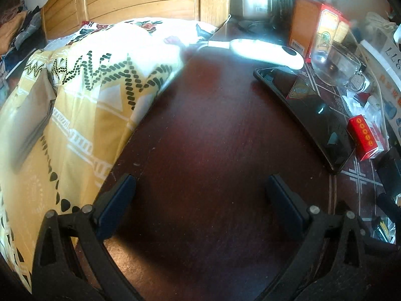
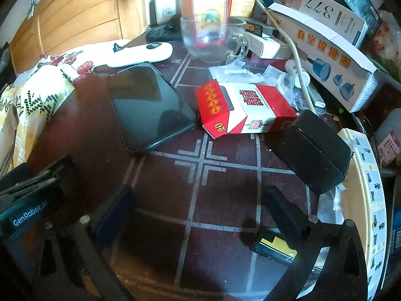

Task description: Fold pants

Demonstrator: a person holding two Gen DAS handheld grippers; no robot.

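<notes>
Tan pants (image 1: 30, 115), prob., left of spread L gripper (image 1: 200, 193).

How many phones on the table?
1. The phone lies flat and face up on the dark table, between the white remote and the red box. Clutter at the far right could hide another.

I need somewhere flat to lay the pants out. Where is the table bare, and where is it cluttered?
Bare: the dark table top between the patterned quilt and the black phone, plus the tiled patch in front of the phone and red carton. Crowded: past the glass cup, boxes and power strip.
</notes>
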